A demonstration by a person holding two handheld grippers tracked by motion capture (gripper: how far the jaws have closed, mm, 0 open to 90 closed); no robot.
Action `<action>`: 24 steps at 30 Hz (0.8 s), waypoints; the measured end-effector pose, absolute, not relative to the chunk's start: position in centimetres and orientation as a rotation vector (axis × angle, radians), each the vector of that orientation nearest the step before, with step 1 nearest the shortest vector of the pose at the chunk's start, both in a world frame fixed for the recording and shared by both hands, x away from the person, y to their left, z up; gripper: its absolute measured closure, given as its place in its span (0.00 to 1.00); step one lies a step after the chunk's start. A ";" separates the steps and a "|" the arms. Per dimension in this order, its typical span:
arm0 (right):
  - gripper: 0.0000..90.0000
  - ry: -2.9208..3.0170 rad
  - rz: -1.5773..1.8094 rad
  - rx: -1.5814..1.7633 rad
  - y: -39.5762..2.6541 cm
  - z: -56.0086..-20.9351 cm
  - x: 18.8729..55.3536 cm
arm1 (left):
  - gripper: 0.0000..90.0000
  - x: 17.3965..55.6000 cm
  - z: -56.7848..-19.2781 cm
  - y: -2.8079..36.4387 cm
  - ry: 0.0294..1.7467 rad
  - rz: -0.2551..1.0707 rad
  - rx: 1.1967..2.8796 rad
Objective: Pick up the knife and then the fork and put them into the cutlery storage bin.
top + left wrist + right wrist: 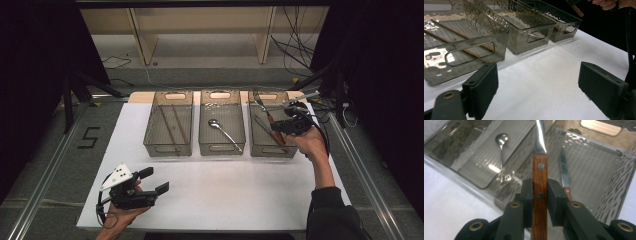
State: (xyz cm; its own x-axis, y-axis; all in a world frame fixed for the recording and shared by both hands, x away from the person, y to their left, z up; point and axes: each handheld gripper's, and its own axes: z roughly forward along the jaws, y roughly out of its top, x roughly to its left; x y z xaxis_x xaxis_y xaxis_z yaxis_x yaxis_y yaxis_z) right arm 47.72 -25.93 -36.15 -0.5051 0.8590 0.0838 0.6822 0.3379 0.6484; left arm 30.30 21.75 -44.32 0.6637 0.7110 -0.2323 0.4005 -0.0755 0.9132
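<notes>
Jaws first: left gripper (152, 181) stands wide open and empty, resting low by the near left corner of the white table (225, 190); in its own view both black pads (484, 87) frame bare tabletop.

Right gripper (540, 195) is clamped on the brown wooden handle of a piece of cutlery (539, 182), pads pressing either side just below the upper rivet. Steel shank runs up and away out of the frame; in the high view its far end looks like fork tines, too small to be sure. High view puts this gripper (280, 125) over the right-hand smoked clear plastic bin (295, 150), near the table's far right edge.

Inside that bin lies a wood-handled knife with a steel blade (564, 172), flat on the ribbed floor. Middle clear bin (222, 150) holds a steel spoon (222, 130); left clear bin (167, 150) holds two brown chopsticks (175, 125).

Step in hand, as I judge it: sorting cutlery by kind, held piece being carried into the right bin. Next move calls for lowering it clear of the bin wall, laying it beside the knife rather than across it, then opening the jaws only once the handle rests on the floor.
</notes>
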 end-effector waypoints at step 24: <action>0.85 2.282 0.825 1.530 -27.5 -39.0 50.2 | 0.18 30.3 -44.3 21.8 0.910 0.325 1.696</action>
